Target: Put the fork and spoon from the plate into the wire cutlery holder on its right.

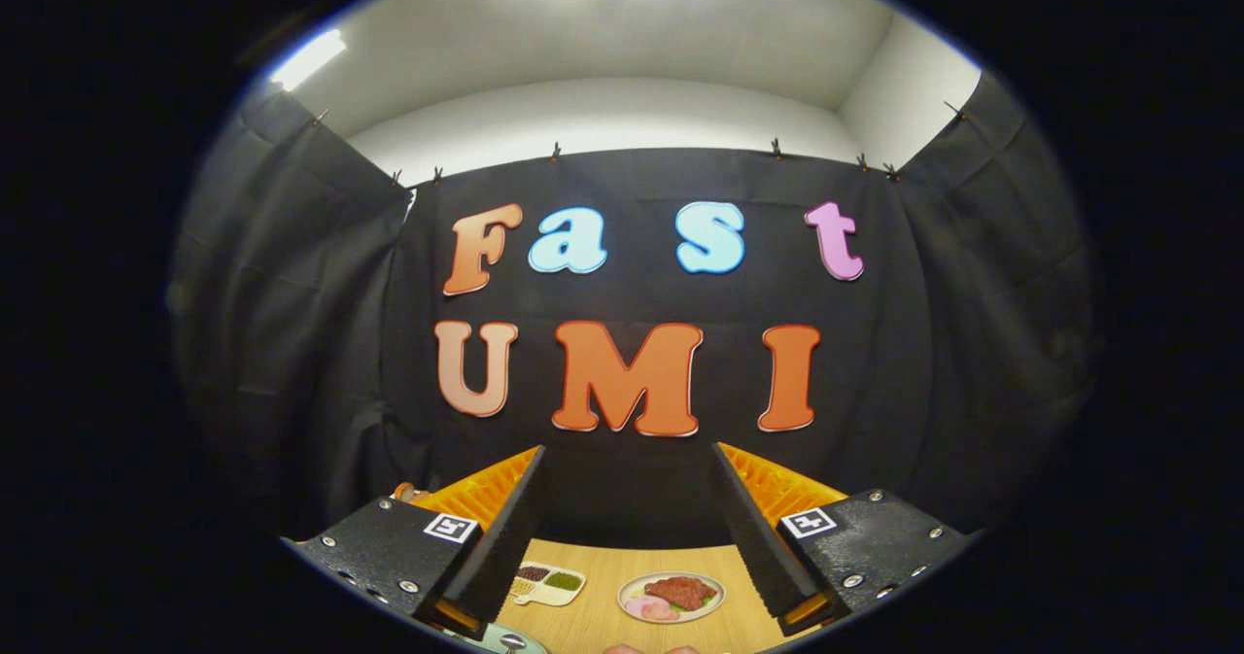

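Cloth-walled (292,343) recording booth, wooden table (603,567)

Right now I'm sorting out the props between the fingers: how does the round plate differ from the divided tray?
The round plate is circular and holds reddish and pink food; the divided tray is roughly rectangular, with dark, green and pale fillings in separate compartments. The plate sits nearer the middle of the open gripper, the tray by one finger. Both rest on the wooden table.

The table (622,562) shows as a thin strip between the fingers, the rest hidden. A tray (550,583) is partly behind the left finger. A plate rim (505,642) is cut off below, as are two pinkish shapes (649,649), too small to tell.
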Demonstrator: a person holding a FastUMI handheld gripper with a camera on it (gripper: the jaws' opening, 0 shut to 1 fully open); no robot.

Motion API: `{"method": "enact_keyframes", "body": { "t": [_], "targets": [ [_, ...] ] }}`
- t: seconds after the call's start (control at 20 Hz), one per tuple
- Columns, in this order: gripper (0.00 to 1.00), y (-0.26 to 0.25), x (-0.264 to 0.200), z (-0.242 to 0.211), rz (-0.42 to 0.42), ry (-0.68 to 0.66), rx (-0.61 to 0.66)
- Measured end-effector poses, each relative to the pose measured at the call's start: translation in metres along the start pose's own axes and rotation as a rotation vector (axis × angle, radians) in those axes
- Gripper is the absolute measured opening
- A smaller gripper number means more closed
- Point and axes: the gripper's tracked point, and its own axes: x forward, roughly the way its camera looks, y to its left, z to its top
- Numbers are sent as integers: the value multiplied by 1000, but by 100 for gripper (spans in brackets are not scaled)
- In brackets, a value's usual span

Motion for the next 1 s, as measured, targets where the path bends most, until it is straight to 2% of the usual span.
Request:
{"method": "enact_keyframes", "body": {
  "t": [0.3,0.5,0.75,0.85,1.0],
  "targets": [
    [98,70,0,-92,146,307,10],
    [98,101,-3,-161,179,522,30],
    [98,128,-32,-264,207,919,67],
    [97,139,-43,-297,219,1058,49],
    [93,147,-67,-345,245,1196,6]
  ]
}}
